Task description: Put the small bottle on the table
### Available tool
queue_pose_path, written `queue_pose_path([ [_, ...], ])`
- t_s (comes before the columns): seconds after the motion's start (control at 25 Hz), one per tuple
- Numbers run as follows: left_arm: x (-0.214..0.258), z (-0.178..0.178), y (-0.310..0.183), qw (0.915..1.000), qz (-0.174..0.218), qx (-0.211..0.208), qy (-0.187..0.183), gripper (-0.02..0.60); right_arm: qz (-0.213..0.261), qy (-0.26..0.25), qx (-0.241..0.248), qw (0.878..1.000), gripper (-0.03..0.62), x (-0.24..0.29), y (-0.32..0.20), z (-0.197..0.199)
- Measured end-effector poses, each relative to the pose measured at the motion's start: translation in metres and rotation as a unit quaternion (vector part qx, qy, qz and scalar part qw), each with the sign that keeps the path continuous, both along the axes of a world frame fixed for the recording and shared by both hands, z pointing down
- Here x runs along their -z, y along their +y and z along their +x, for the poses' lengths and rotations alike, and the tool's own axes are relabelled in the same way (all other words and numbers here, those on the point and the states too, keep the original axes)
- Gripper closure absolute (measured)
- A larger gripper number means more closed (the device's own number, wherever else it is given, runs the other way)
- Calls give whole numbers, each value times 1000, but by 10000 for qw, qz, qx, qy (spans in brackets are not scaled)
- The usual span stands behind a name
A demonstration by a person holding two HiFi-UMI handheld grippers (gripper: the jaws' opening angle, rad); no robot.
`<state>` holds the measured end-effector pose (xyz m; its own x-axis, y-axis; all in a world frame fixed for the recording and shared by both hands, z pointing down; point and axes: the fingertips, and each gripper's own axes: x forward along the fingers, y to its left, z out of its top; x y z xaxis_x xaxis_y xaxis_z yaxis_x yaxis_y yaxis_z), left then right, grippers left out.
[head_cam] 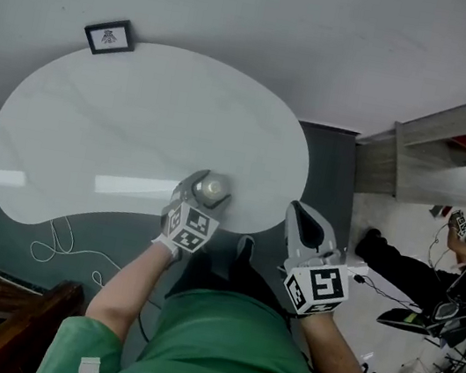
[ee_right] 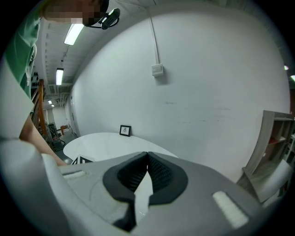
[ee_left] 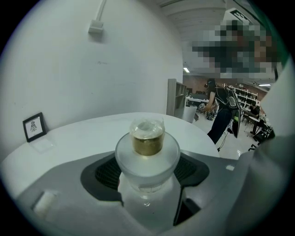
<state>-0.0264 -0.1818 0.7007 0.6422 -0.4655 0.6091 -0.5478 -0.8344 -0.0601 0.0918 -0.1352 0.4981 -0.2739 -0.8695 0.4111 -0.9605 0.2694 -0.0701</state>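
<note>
Left gripper (head_cam: 204, 190) (ee_left: 147, 161) clamped on bottle (head_cam: 211, 188) (ee_left: 147, 140), pads on both sides of its frosted body just under the shoulder. Bottle upright, clear cap over a gold collar. It's over the near edge of the white table (head_cam: 138, 120) (ee_left: 69, 138); can't tell if the base touches the top. Right gripper (head_cam: 299, 214) (ee_right: 147, 156) closed, pads meeting at the tips, nothing between them. It hangs off the table's right end over dark floor, pointing toward the wall, well apart from the bottle. Small frame (head_cam: 109, 36) (ee_left: 33, 126) (ee_right: 125, 130) at the table's far edge by the wall. Shelf (head_cam: 436, 146) to the right. Cable (head_cam: 58, 244) on the floor by the table's near side.
</note>
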Motion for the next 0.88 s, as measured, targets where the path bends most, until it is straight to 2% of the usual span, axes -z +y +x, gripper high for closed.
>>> queue_pose_path([
  [0.52, -1, -6, 9, 9999, -86, 62, -91, 219, 95, -68, 200, 9997, 591, 5, 0, -5],
  [0.72, 11, -22, 17, 9995, 28, 281, -122, 219, 177, -128, 299, 9993, 591, 9, 0, -8],
  [0.88, 23, -43, 27, 9987, 159, 389, -294, 219, 281, -187, 361, 9988, 591, 16, -2, -10],
])
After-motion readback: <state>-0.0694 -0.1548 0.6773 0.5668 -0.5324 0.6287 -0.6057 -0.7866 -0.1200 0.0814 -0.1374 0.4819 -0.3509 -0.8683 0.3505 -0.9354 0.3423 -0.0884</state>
